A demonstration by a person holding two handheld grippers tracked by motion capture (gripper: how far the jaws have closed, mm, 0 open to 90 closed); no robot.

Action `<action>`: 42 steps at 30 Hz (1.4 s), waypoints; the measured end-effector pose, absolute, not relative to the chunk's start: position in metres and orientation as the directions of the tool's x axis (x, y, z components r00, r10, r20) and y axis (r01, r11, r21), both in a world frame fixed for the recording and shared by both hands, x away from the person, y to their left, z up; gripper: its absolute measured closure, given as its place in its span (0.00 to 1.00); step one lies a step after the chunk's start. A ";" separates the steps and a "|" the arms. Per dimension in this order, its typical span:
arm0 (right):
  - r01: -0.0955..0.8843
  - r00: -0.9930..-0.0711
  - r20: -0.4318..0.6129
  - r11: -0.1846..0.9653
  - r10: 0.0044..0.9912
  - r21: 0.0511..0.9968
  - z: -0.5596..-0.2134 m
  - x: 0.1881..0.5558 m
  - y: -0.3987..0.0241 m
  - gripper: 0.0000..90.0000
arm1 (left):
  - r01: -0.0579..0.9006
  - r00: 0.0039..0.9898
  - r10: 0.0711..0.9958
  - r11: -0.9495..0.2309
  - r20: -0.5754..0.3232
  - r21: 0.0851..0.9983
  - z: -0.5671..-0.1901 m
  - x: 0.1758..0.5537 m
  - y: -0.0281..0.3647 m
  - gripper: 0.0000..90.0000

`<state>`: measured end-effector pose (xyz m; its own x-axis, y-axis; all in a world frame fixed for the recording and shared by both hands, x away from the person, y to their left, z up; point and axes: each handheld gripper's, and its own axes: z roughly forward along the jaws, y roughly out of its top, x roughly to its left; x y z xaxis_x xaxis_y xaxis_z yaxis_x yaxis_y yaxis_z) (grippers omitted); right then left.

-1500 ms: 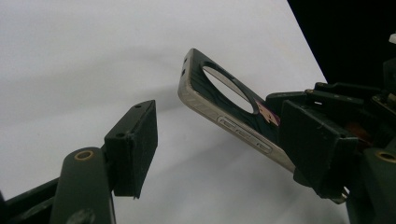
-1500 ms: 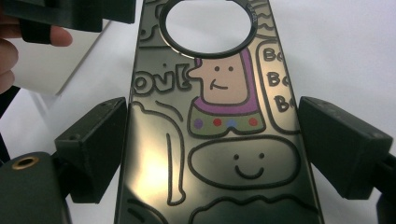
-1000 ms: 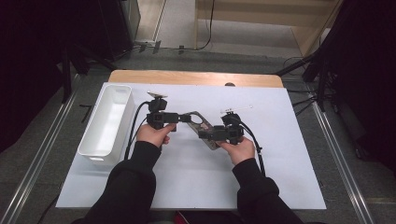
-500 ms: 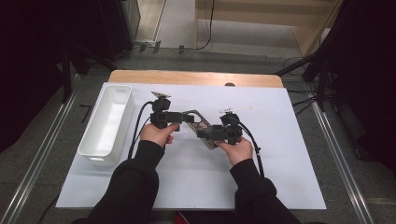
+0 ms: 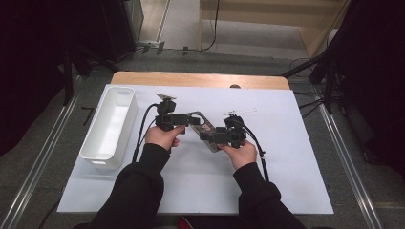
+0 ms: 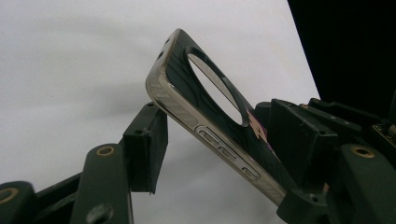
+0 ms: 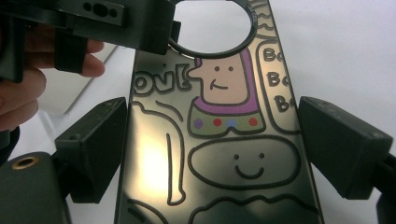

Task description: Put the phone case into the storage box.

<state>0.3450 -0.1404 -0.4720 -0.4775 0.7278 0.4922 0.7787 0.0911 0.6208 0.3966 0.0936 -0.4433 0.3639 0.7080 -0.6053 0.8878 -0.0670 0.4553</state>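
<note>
Left gripper point(image 5: 191, 118), jaws just closing, straddles the far end of a dark cartoon-printed phone case point(image 5: 204, 129) at mid-table without clamping it yet. Right gripper point(image 5: 210, 137) grasps its near end. A white rectangular plastic bin point(image 5: 109, 125) sits left, well apart; a thin white stick point(image 5: 239, 112) lies just beyond.

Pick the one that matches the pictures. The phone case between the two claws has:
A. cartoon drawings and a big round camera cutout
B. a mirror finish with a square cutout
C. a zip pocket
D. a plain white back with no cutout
A: in the right gripper view the phone case shows outlined cartoon figures, one with a smiling face, below a large round hole at its top end.
</note>
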 end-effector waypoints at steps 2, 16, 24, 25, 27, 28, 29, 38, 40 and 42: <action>0.778 -0.476 0.490 0.089 0.731 0.622 -0.472 0.345 -0.140 0.12 | 0.893 0.355 0.704 -0.061 -0.615 0.446 -0.444 0.397 0.094 0.45; 0.766 -0.482 0.484 0.083 0.731 0.637 -0.472 0.344 -0.138 0.12 | 0.906 0.326 0.684 -0.029 -0.652 0.423 -0.445 0.401 0.098 0.58; 0.760 -0.474 0.475 0.072 0.741 0.646 -0.472 0.343 -0.136 0.12 | 0.909 0.308 0.684 -0.007 -0.662 0.416 -0.445 0.402 0.099 0.61; 0.761 -0.471 0.475 0.071 0.743 0.645 -0.473 0.342 -0.135 0.12 | 0.912 0.301 0.684 -0.003 -0.664 0.410 -0.445 0.403 0.100 0.62; 0.761 -0.469 0.473 0.070 0.745 0.644 -0.473 0.342 -0.135 0.12 | 0.913 0.297 0.686 0.000 -0.664 0.408 -0.446 0.403 0.100 0.62; 0.762 -0.468 0.475 0.068 0.746 0.644 -0.473 0.342 -0.135 0.12 | 0.916 0.292 0.681 0.004 -0.671 0.402 -0.446 0.403 0.100 0.62; 0.762 -0.467 0.474 0.069 0.747 0.643 -0.474 0.342 -0.134 0.12 | 0.916 0.293 0.680 0.003 -0.672 0.402 -0.446 0.404 0.101 0.62; 0.758 -0.462 0.472 0.059 0.751 0.649 -0.475 0.342 -0.133 0.12 | 0.919 0.275 0.673 0.027 -0.687 0.393 -0.447 0.405 0.102 0.64; 0.757 -0.462 0.471 0.057 0.751 0.650 -0.475 0.342 -0.133 0.12 | 0.919 0.274 0.674 0.026 -0.686 0.393 -0.447 0.406 0.102 0.65; 0.758 -0.461 0.471 0.057 0.752 0.650 -0.475 0.342 -0.132 0.12 | 0.921 0.269 0.676 0.028 -0.686 0.389 -0.447 0.406 0.102 0.65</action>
<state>0.3419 -0.1325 -0.4747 -0.4614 0.7517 0.4713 0.7576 0.0573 0.6502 0.4058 0.1022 -0.4471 0.2693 0.6760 -0.6859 0.9208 0.0280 0.3891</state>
